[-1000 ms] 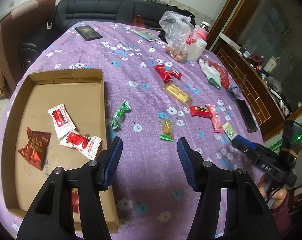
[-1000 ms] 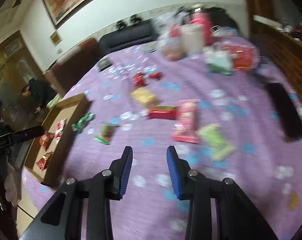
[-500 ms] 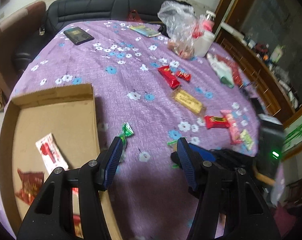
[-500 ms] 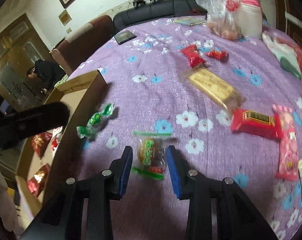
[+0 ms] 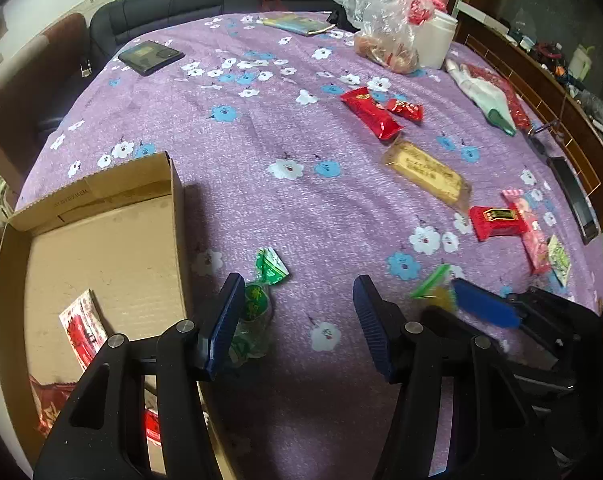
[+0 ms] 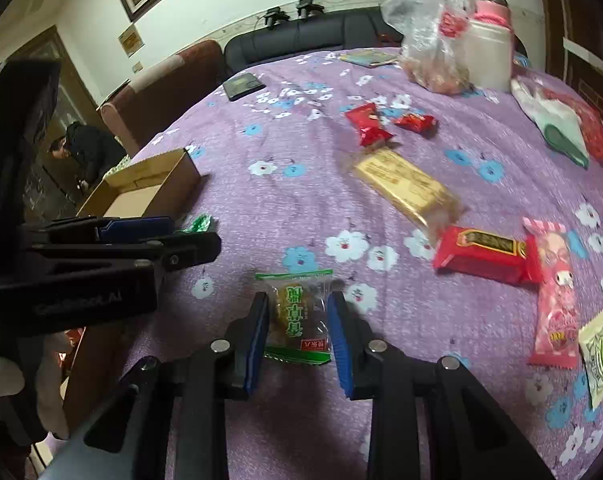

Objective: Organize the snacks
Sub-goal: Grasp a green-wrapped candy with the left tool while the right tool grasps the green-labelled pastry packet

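One table (image 5: 285,128) under a purple flowered cloth carries scattered snacks; a cardboard box (image 5: 173,200) sits at its left edge. Left gripper (image 5: 297,320), jaws wide, flanks a green candy (image 5: 257,300). Right gripper (image 6: 297,332), jaws narrow, brackets a green-edged packet (image 6: 297,312).

1. Clear snack packet (image 6: 297,316): green-edged, yellow contents; lies flat on the purple cloth.
2. Green twist-wrapped candy (image 5: 257,300): lies on the cloth just beside the cardboard box (image 5: 101,248).
3. Box: open, shallow; holds a red-and-white packet (image 5: 81,328) and a dark red packet (image 5: 51,404).
4. Gold bar (image 6: 405,186): lies diagonally, mid-cloth.
5. Red rectangular packet (image 6: 485,254): lies touching the pink packet (image 6: 555,292).
6. Pale green packet (image 6: 599,354): lies just beside the pink packet.
7. Long red packet (image 6: 367,124) and small red candy (image 6: 415,123): lie side by side, farther back.
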